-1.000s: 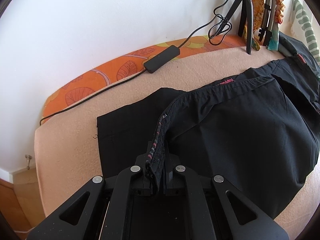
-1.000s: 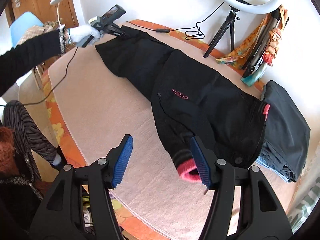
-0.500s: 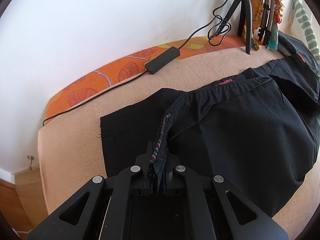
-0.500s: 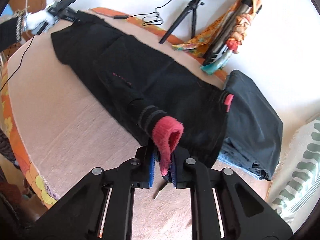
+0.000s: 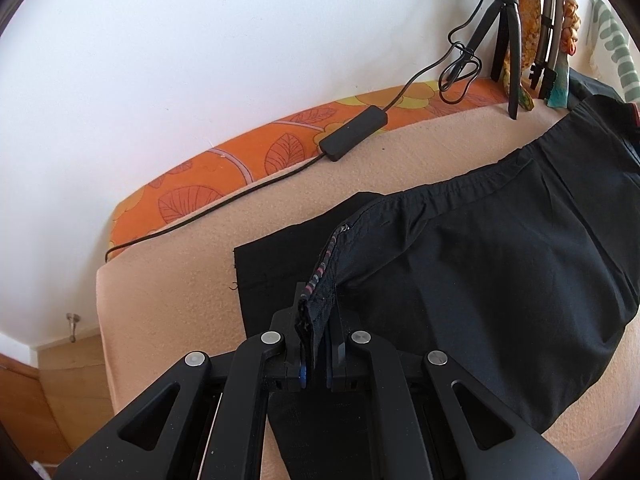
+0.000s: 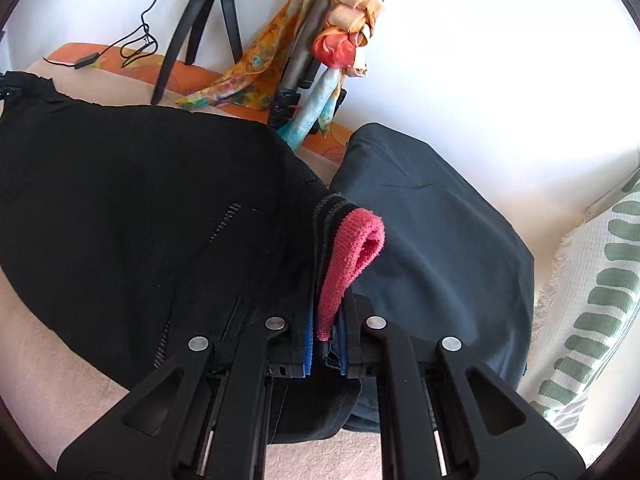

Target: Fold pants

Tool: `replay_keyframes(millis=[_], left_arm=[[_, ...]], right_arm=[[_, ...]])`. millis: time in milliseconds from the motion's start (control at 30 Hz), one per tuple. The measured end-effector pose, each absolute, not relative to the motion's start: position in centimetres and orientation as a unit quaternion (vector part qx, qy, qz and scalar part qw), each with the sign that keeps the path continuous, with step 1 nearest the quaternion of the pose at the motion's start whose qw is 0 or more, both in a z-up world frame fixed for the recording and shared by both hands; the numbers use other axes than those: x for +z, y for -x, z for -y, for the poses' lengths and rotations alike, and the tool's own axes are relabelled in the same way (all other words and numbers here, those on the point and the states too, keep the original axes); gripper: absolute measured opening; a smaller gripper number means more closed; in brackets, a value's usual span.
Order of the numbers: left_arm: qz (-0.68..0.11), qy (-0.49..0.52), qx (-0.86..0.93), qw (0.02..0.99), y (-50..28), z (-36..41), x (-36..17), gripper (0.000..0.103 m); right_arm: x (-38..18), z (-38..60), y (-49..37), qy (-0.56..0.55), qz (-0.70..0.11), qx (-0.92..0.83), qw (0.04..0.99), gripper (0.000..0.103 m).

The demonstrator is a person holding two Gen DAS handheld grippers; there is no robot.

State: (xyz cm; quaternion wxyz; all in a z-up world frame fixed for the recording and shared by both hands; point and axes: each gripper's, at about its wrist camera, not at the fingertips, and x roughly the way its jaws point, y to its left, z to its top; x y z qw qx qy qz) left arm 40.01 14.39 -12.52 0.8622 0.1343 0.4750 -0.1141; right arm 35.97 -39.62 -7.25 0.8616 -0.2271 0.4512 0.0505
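Black pants [image 5: 480, 264] lie across a peach blanket [image 5: 168, 280]. My left gripper [image 5: 316, 320] is shut on a black edge of the pants with striped inner trim, lifted slightly off the layer beneath. In the right wrist view the same pants [image 6: 140, 208] spread to the left. My right gripper [image 6: 328, 320] is shut on their pink ribbed edge [image 6: 356, 248], which loops up out of the jaws beside black ribbing.
A dark grey folded garment [image 6: 432, 240] lies just right of the pink edge. A tripod [image 6: 208, 20], scarves [image 6: 256, 76] and a cable with a black box [image 5: 354, 132] stand along the wall. A white, green-striped cloth [image 6: 600, 312] is at far right.
My right gripper went from open beside the pink edge to shut on it, then swung with it toward the grey garment. The left gripper kept its hold and hardly moved.
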Motion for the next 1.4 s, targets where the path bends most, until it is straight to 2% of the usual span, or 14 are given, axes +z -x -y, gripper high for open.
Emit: replay_keyframes(millis=[167, 267, 467, 533, 600, 900, 1033, 1200, 1400], left_arm=[[-0.487, -0.128, -0.112, 0.856, -40.9, -14.7, -13.5, 0.004], [-0.485, -0.115, -0.104, 0.861, -41.3, -15.0, -13.6, 0.009], [-0.482, -0.119, -0.091, 0.863, -41.6, -15.5, -13.2, 0.021], [-0.476, -0.104, -0.089, 0.869, -41.8, -16.1, -12.6, 0.022], [-0.47, -0.092, -0.087, 0.873, -41.8, -16.7, -12.1, 0.022], [-0.458, -0.061, -0.078, 0.883, -38.9, -19.5, -11.4, 0.022], [-0.448, -0.043, -0.092, 0.888, -36.0, -19.9, -11.1, 0.022], [-0.437, -0.041, -0.142, 0.887, -31.9, -17.0, -10.8, 0.022], [-0.429, -0.078, -0.233, 0.869, -27.6, -9.8, -9.9, 0.022]], right_arm=[[-9.8, 38.1, -36.3, 0.273, -0.464, 0.031, 0.842, 0.009], [-10.3, 37.6, -36.1, 0.289, -0.46, 0.018, 0.84, 0.011], [-9.2, 38.3, -35.6, 0.266, -0.451, -0.003, 0.852, 0.031], [-8.4, 38.5, -34.9, 0.252, -0.442, -0.007, 0.861, 0.046], [-7.4, 38.4, -33.7, 0.235, -0.431, -0.004, 0.871, 0.055], [-5.0, 35.7, -28.7, 0.212, -0.391, 0.018, 0.895, 0.056], [-4.1, 33.4, -25.5, 0.176, -0.378, 0.064, 0.907, 0.061], [-5.6, 30.1, -23.0, 0.124, -0.402, 0.137, 0.897, 0.062], [-9.7, 28.3, -22.4, 0.077, -0.443, 0.168, 0.877, 0.062]])
